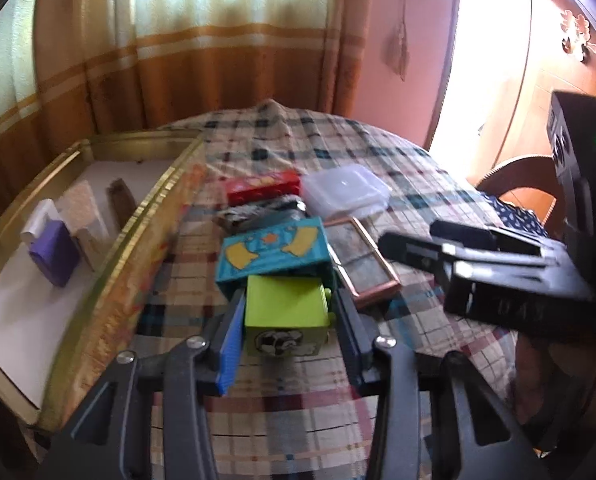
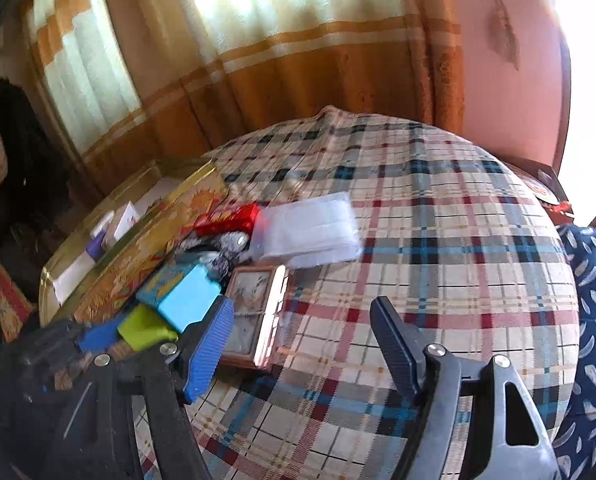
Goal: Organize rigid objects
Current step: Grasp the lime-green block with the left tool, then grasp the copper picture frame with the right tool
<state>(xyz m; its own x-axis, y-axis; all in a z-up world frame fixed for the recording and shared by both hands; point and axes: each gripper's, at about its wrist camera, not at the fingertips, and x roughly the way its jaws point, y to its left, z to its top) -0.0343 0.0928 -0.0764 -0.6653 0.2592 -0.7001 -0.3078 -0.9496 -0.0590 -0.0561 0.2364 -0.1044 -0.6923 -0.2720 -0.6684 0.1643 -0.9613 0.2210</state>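
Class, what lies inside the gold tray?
Inside the gold tray: a purple box, white boxes and a brown item. Its near wall hides the rest.

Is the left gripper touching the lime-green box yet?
Touching. The left wrist view shows the left gripper with both pads tight against the sides of the lime-green box, no gap visible.

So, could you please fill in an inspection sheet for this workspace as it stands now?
Surface: round table under a plaid cloth.
Job's things: green box, teal box, red box, clear plastic case, framed picture; gold tray holds a purple box.
Clutter: dark crumpled item behind the teal box.
Grippers: left gripper, jaws either side of the green box, contact unclear; right gripper open, empty.
Cables: nothing seen.
Surroundings: striped curtain, pink wall.
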